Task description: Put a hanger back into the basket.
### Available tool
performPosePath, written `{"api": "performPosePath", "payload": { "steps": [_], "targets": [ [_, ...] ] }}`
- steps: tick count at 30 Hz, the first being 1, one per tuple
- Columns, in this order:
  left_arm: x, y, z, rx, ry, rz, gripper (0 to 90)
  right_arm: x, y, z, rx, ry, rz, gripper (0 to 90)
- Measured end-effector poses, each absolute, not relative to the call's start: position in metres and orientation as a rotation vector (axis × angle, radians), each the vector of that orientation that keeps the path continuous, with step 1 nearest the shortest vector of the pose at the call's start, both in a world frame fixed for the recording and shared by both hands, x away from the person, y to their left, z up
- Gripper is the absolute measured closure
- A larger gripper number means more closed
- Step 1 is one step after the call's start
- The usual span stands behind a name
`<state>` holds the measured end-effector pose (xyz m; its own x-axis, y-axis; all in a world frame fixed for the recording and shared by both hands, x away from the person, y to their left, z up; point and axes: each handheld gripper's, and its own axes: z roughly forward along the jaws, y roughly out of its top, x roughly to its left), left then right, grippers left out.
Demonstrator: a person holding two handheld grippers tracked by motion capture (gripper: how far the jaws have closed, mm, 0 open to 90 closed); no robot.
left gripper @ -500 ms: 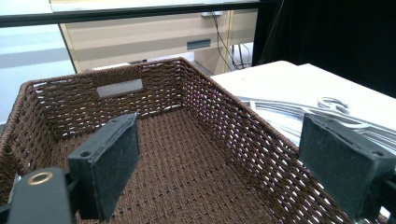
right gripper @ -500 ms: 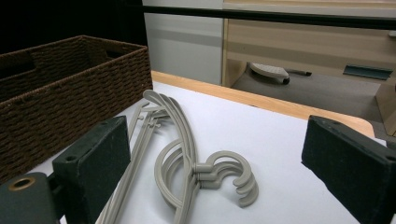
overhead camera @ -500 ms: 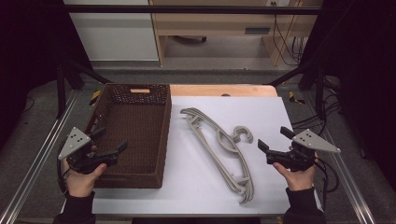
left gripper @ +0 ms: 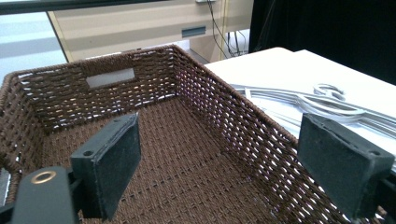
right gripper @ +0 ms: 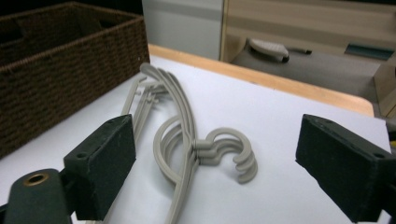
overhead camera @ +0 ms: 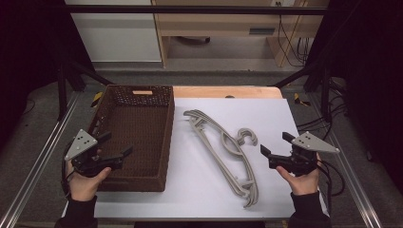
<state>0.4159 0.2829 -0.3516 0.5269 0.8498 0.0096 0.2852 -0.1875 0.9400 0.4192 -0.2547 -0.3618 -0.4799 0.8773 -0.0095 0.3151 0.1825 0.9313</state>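
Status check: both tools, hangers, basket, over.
Left tool open, over the basket. Right tool open, beside the stacked hangers on the white sheet. Basket empty. Nothing between.

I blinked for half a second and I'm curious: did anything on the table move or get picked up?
Nothing visibly changed. The left gripper hangs open over the wicker basket, the right gripper open beside the grey hangers, which lie untouched on the white table.
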Motion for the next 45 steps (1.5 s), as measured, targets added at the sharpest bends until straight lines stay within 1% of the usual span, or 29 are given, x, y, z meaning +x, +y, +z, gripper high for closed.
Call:
{"api": "performPosePath", "payload": {
  "steps": [13,14,19,22,27,29,30,32,34,39,45],
  "targets": [
    [0.419,0.277,-0.351,1.793,0.969,0.666,13.6,0.435,-0.237,-0.38,1.218,2.047,1.104,20.6],
    [0.419,0.276,-0.35,1.795,0.965,0.664,13.6,0.438,-0.231,-0.386,1.233,2.084,1.069,23.7],
    [0.42,0.273,-0.349,1.8,0.955,0.666,13.7,0.447,-0.219,-0.4,1.22,2.169,0.995,26.9],
    [0.42,0.273,-0.348,1.802,0.954,0.668,13.9,0.455,-0.21,-0.41,1.263,2.232,0.939,32.1],
    [0.42,0.272,-0.348,1.804,0.956,0.671,14.0,0.462,-0.206,-0.418,1.298,2.276,0.898,35.8],
    [0.42,0.271,-0.349,1.807,0.959,0.675,14.0,0.468,-0.203,-0.425,1.306,2.303,0.848,39.6],
    [0.42,0.271,-0.349,1.807,0.959,0.675,14.0,0.468,-0.203,-0.425,1.306,2.303,0.848,39.6],
    [0.421,0.272,-0.35,1.81,0.962,0.672,14.0,0.47,-0.202,-0.427,1.339,2.323,0.821,44.0],
    [0.422,0.271,-0.35,1.808,0.964,0.67,14.1,0.472,-0.202,-0.429,1.355,2.339,0.809,45.8],
    [0.422,0.271,-0.351,1.814,0.964,0.671,14.1,0.478,-0.201,-0.429,1.42,2.384,0.814,53.4],
    [0.423,0.272,-0.351,1.81,0.967,0.669,14.2,0.483,-0.2,-0.428,1.458,2.436,0.755,58.9]
  ]
}}
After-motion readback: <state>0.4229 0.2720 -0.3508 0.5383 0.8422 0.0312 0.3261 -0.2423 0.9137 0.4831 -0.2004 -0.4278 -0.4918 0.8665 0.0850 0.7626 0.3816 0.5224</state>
